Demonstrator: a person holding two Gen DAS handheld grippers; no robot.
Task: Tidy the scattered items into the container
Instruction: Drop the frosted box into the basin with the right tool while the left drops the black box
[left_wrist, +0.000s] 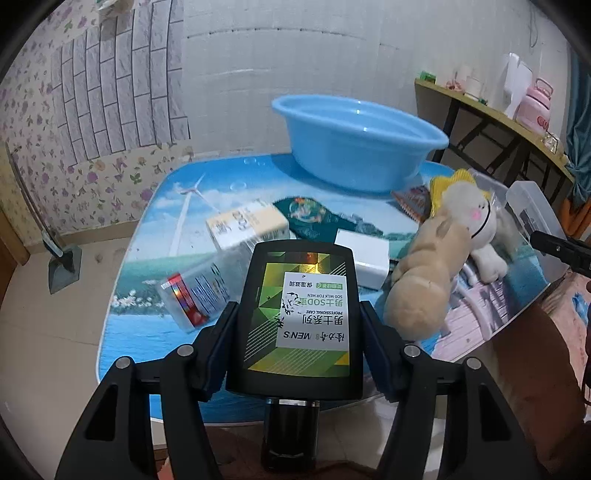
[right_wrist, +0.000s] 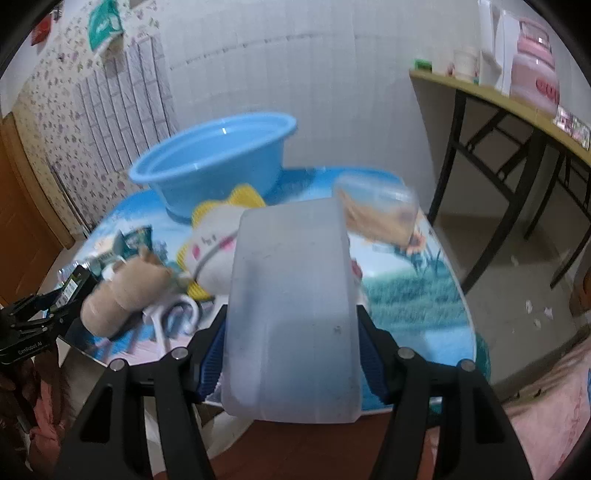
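Note:
My left gripper (left_wrist: 295, 332) is shut on a black bottle of men's lotion (left_wrist: 299, 317) with a green and gold label, held above the near table edge. My right gripper (right_wrist: 291, 347) is shut on a frosted white plastic box (right_wrist: 291, 310), lifted over the table's front. The blue basin (left_wrist: 354, 140) stands empty at the back of the table, also seen as the blue basin (right_wrist: 218, 162) in the right wrist view. A tan plush toy (left_wrist: 424, 273) and a white plush with a yellow mane (left_wrist: 476, 218) lie between the two grippers.
On the printed tabletop (left_wrist: 155, 332) lie a cream box (left_wrist: 247, 225), a clear-wrapped box with red end (left_wrist: 195, 295), a green packet (left_wrist: 310, 218), a white box (left_wrist: 365, 258) and a clear snack tub (right_wrist: 380, 214). A shelf table (right_wrist: 517, 107) stands at right.

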